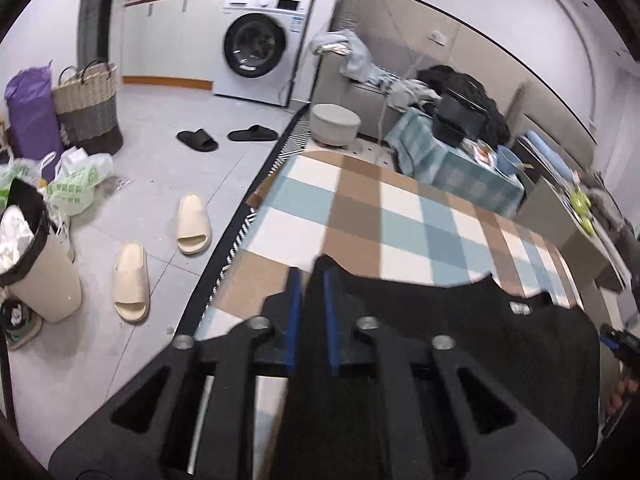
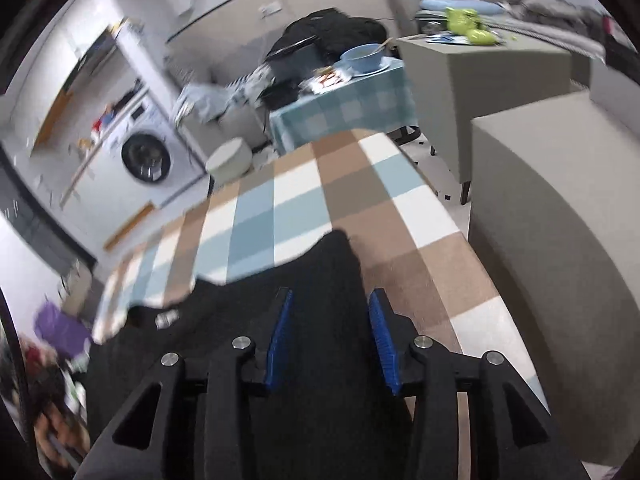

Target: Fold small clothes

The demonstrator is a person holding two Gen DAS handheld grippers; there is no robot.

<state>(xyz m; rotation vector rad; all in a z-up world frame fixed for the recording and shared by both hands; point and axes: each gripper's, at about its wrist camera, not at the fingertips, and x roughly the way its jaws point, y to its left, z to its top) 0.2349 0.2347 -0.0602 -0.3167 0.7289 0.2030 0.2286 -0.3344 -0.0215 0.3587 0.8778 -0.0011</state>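
A small black garment [image 1: 460, 320] with a neck label lies on the checked table cloth [image 1: 380, 216]. My left gripper [image 1: 310, 280] is shut on the garment's left shoulder strap, which sticks up between the blue pads. In the right wrist view the same black garment [image 2: 224, 320] runs under my right gripper [image 2: 328, 304]. Its other strap passes between the jaws, which stand apart, and I cannot tell whether they pinch it. The right gripper also shows at the right edge of the left wrist view [image 1: 616, 340].
A grey sofa block [image 2: 560, 208] stands right of the table. A second small table [image 1: 452, 160] with a blue bowl and black bag is beyond. On the floor left are slippers [image 1: 160, 256], a bin [image 1: 36, 264], bags and a washing machine [image 1: 256, 48].
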